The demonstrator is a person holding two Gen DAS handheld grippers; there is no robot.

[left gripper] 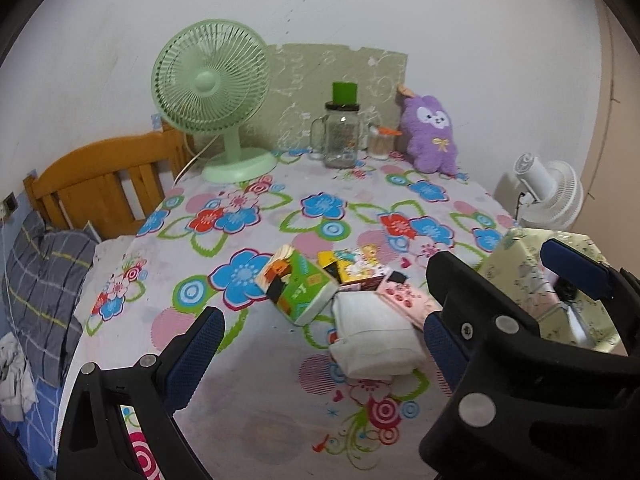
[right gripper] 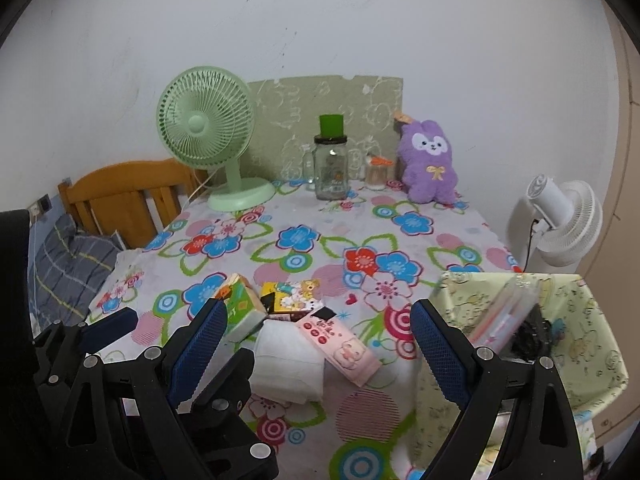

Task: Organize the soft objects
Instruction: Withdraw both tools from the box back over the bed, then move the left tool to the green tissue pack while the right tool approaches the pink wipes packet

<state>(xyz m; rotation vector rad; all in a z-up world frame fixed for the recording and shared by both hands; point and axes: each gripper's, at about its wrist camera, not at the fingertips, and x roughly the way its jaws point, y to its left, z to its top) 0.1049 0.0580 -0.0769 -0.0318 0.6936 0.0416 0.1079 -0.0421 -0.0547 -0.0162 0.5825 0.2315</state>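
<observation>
1. Left gripper (left gripper: 324, 344): fingers spread wide, holding nothing, low in the left wrist frame above the flowered tablecloth (left gripper: 248, 364).
2. Right gripper (right gripper: 316, 336): fingers likewise wide apart, nothing between them.
3. White soft tissue pack (left gripper: 370, 340) lies centre-right, touching the green printed tissue pack (left gripper: 298, 286) and the pink flat pack (left gripper: 404, 294); a yellow cartoon pack (right gripper: 292, 294) lies behind.
4. Judgement: white pack is light, squashy, film probably slippery; take it across the short sides at mid-length.
5. Pale green patterned box (right gripper: 560, 320) at right; contents unclear.
</observation>
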